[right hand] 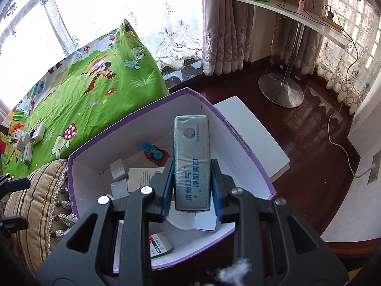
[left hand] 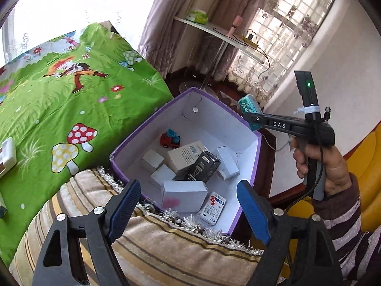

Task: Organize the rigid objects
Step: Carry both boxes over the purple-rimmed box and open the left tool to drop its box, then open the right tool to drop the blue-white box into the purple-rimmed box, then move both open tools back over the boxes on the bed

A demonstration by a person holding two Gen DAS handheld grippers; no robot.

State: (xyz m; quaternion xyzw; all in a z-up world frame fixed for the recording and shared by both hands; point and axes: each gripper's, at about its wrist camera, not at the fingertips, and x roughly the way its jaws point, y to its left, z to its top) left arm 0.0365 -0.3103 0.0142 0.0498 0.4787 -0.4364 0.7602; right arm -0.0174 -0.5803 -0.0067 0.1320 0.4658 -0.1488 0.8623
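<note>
Closest to me, the right gripper [right hand: 191, 188] is clamped on a teal carton [right hand: 191, 159], blue pads pressing its two long sides low down, so most of the pack sticks out beyond the fingers. It hangs above the open purple box [right hand: 247, 147], over the box's right-hand portion. From the left wrist camera the same carton [left hand: 247, 106] shows past the far right rim, though the fisheye bends things enough that I'd not swear how high it sits above the contents.

The left gripper [left hand: 188, 202] is spread wide with nothing between its pads, hovering over the striped cushion [left hand: 166, 243] at the box's near edge.

Inside the box lie several white cartons, a black box [left hand: 200, 166], a red-and-white medicine pack [left hand: 213, 208] near the front corner and a red toy truck [left hand: 170, 139] toward the back. The floor along the right wall [left hand: 240, 128] looks barest.

To finish this step well, I'd lower the carton into that bare strip, long side parallel to the wall, and let go only once it is close to the bottom, so it doesn't topple onto the pile.

Farther off, on the green bedspread [right hand: 78, 100], a few more small boxes [right hand: 29, 140] wait, so the job seems unfinished.
</note>
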